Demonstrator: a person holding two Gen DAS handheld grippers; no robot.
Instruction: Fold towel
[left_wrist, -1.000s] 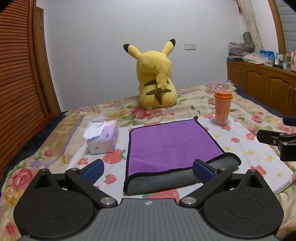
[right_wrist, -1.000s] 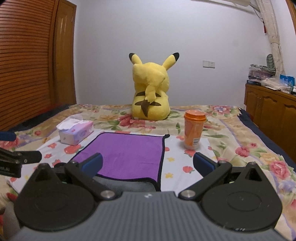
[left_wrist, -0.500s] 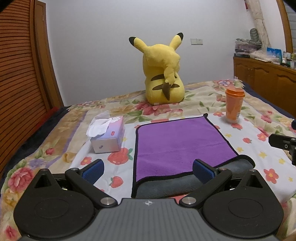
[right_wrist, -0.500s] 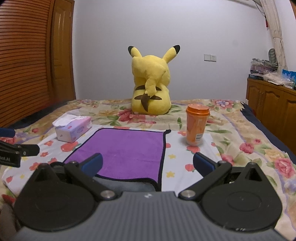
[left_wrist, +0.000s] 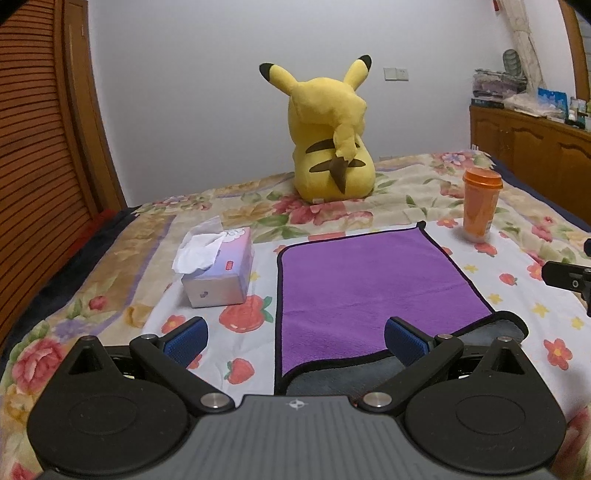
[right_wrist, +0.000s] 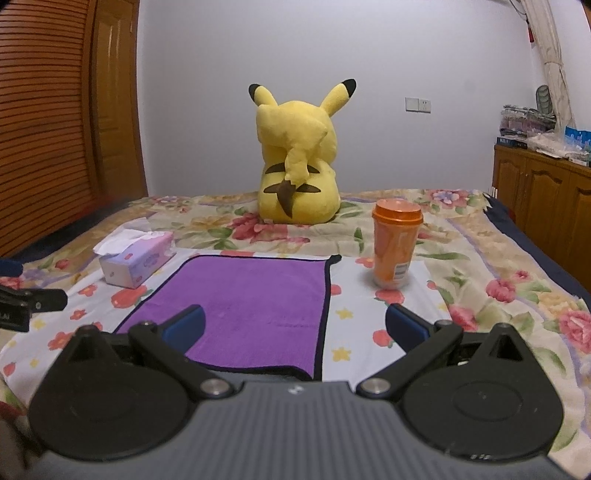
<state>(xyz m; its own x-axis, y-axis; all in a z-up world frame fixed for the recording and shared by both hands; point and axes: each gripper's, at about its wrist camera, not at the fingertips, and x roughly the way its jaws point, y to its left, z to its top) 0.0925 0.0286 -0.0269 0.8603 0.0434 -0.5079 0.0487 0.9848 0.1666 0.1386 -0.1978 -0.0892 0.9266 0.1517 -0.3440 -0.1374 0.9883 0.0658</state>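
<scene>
A purple towel (left_wrist: 369, 288) with black edging and a grey underside lies folded on the floral bedspread; a grey strip shows along its near edge. It also shows in the right wrist view (right_wrist: 255, 306). My left gripper (left_wrist: 295, 341) is open and empty, above the towel's near left corner. My right gripper (right_wrist: 293, 325) is open and empty, above the towel's near right corner. The right gripper's tip shows at the right edge of the left wrist view (left_wrist: 569, 282); the left gripper's tip shows at the left edge of the right wrist view (right_wrist: 33, 301).
A tissue box (left_wrist: 218, 269) stands left of the towel. An orange lidded cup (left_wrist: 480, 205) stands at its far right corner. A yellow plush toy (left_wrist: 328, 140) sits behind. A wooden wardrobe (left_wrist: 40, 147) is at left, a cabinet (left_wrist: 535, 144) at right.
Both grippers have pulled back and risen slightly from the towel, staying open. The towel lies still.
</scene>
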